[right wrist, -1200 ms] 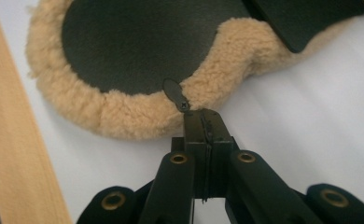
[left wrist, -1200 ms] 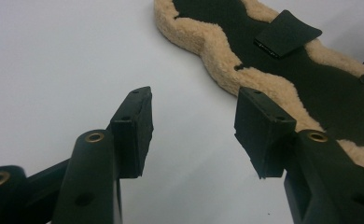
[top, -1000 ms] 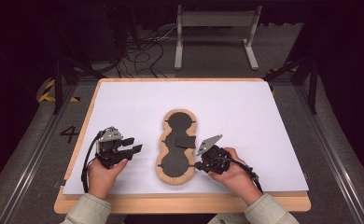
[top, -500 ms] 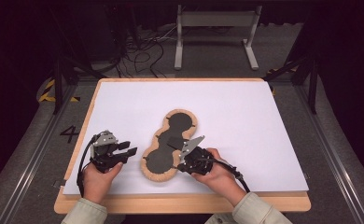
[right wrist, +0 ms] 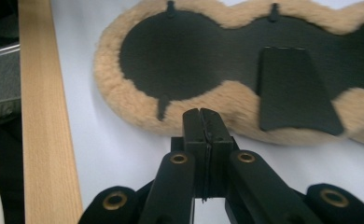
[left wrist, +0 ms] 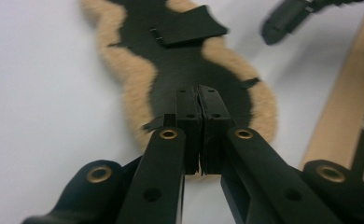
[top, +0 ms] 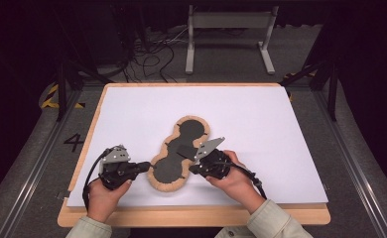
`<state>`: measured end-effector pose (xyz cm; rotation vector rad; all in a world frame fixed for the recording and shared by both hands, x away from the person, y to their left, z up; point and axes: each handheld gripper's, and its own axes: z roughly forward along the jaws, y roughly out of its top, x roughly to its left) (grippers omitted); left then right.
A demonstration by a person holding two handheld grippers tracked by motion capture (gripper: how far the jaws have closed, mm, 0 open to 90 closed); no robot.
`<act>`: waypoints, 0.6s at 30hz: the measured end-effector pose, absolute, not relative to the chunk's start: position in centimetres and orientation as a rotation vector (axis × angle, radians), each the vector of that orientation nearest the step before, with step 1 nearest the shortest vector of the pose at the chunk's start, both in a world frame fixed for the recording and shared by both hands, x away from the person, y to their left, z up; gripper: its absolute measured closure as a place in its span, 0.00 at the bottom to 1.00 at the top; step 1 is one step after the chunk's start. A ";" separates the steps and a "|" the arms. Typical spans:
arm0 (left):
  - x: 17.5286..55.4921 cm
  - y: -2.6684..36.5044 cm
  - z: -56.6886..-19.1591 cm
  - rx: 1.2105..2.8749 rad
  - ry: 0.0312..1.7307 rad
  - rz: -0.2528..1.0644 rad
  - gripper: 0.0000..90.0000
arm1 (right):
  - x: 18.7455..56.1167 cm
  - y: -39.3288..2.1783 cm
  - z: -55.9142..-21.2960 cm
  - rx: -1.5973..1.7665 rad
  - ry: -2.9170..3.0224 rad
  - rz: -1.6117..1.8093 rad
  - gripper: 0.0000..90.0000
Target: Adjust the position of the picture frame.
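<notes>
A peanut-shaped pad [top: 170, 168] with a tan fleece rim and a black centre lies tilted on the white sheet [top: 261, 124]. A small black flap [top: 185, 150] lies on its middle. My left gripper [top: 147, 167] points right at the pad's lower left rim. Its jaws have just been closing and now stand pressed together, with nothing seen between them. In the left gripper view, the left gripper [left wrist: 199, 91] reaches over the fleece rim above the pad [left wrist: 180, 70]. My right gripper [top: 192, 170] is shut at the pad's right edge. In the right gripper view, the right gripper [right wrist: 201, 113] meets the fleece rim of the pad [right wrist: 171, 56].
The sheet covers a wooden table [top: 191, 215] whose bare edge runs along the near side. Behind the table stand a metal frame [top: 228, 34] and loose cables [top: 152, 54] on the floor. My right gripper's black tip [left wrist: 287, 16] shows far off in the left gripper view.
The pad has turned from upright to slanted, its near lobe swinging left. Both hands shifted left with it. The left gripper's jaws went from parted to shut.
</notes>
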<state>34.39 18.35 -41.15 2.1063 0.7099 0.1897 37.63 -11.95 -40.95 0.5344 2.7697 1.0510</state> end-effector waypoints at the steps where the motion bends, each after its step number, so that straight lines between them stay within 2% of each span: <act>1: 34.2 17.9 -41.1 2.112 0.684 0.171 1.00 | 37.7 -12.3 -40.8 0.545 2.760 1.058 1.00; 9: 33.4 14.1 -41.2 2.177 0.536 0.045 1.00 | 38.1 -14.6 -40.1 0.623 2.704 1.079 1.00; 18: 32.9 10.5 -43.0 2.351 0.428 0.017 1.00 | 38.3 -15.8 -39.9 0.674 2.673 1.070 1.00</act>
